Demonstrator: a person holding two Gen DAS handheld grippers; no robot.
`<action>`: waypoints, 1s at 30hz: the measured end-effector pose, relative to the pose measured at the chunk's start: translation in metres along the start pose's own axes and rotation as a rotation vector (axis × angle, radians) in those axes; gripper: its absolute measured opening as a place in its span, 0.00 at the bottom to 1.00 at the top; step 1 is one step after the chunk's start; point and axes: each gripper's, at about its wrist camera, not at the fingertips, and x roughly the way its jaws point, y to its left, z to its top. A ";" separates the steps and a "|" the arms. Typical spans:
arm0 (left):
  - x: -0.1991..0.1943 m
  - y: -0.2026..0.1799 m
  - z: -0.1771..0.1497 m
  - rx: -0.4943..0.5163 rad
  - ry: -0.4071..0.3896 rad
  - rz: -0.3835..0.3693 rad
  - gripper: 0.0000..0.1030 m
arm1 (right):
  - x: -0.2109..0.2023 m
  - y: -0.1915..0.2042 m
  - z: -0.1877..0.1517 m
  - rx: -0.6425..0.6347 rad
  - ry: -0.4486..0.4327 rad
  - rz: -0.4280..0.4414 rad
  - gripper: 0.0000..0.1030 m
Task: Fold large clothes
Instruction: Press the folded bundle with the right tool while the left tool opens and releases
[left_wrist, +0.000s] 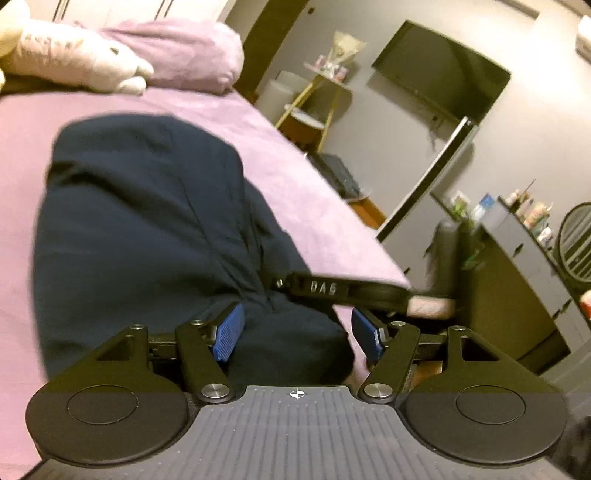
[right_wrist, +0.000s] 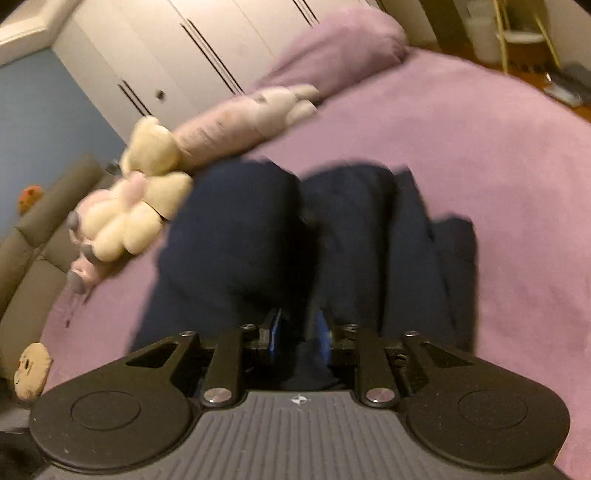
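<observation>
A large navy blue garment (left_wrist: 147, 221) lies bunched on the purple bed (left_wrist: 44, 129). My left gripper (left_wrist: 295, 332) is open, its blue pads on either side of the garment's near fold without pinching it. The right gripper shows in the left wrist view (left_wrist: 332, 288) as a black arm at the garment's right edge. In the right wrist view my right gripper (right_wrist: 297, 334) is shut on a fold of the navy garment (right_wrist: 332, 229), which spreads ahead over the bed (right_wrist: 480, 147). This view is blurred.
Plush toys (right_wrist: 140, 192) and a purple pillow (right_wrist: 340, 44) lie at the bed's head. The bed's right edge (left_wrist: 332, 206) drops to the floor. A shelf (left_wrist: 317, 99), a wall TV (left_wrist: 443, 70) and a dark dresser (left_wrist: 517, 266) stand beyond it.
</observation>
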 end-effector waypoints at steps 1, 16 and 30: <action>-0.010 0.002 0.002 -0.003 -0.019 0.008 0.74 | 0.000 -0.003 -0.003 0.006 -0.011 0.007 0.05; 0.004 0.111 0.027 -0.340 -0.108 0.472 0.75 | -0.002 0.002 -0.016 0.011 -0.077 -0.037 0.04; 0.036 0.088 0.027 -0.227 -0.077 0.481 0.78 | -0.052 0.032 -0.002 0.115 -0.183 0.002 0.41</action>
